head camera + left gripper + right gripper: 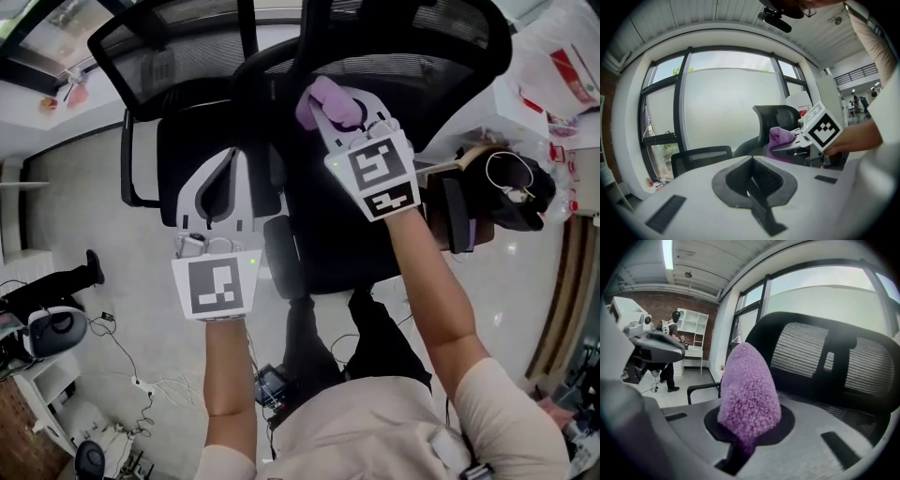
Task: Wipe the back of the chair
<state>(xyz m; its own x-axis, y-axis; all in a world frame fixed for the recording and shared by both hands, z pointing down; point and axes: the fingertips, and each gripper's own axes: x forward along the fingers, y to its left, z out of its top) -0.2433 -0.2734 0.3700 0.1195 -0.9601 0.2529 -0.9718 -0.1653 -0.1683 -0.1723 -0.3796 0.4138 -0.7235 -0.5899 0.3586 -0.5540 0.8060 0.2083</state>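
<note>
Chair back [431, 66], black mesh, stands directly ahead of the right gripper [336, 114] and fills most of the right gripper view beyond the jaws. Purple cloth [749, 394] is pinched btwn that gripper's jaws, which are closed on its lower end, w/ the fluffy bulk sticking up past the tips. Cloth is near the mesh; can't tell if it touches. Right forearm is bare and stretched fwd over the chair's seat [356, 244], marker cube facing up.

Left gripper [230, 178] sits behind and to the left of the right one, jaws pressed together w/ nothing btwn them. Left forearm is straight, reaching fwd, cube facing up too. Ahead-left of its jaws is a second chair [701, 158] w/ a big window [726, 103] behind; ahead-right it sees the right gripper w/ the cloth.
</note>
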